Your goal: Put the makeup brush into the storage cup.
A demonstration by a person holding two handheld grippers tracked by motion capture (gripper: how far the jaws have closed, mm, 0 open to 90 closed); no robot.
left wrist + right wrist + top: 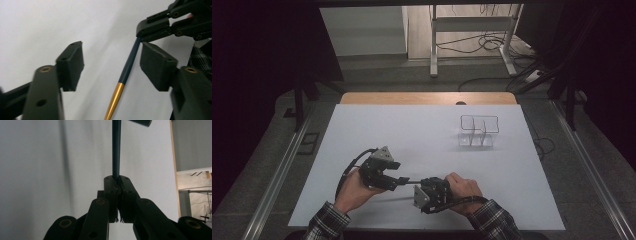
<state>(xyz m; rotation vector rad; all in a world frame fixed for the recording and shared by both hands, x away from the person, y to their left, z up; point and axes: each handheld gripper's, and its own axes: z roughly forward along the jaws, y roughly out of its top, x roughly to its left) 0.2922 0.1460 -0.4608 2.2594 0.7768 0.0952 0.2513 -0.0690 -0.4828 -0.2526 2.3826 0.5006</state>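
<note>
My right tongs [117,182] clamp one end of the pen [130,62], dark shaft with a gold end; my left tongs [111,66] stand apart around it, pads off it; the pen hangs level just above the white surface [422,130], well short of the clear organiser [478,131]. A one-ended pinch could let it pivot, droop or slip if I swing quickly.

The left tool [399,180] stands with jaws apart, facing the right tool [416,183], whose jaws are clamped.
</note>
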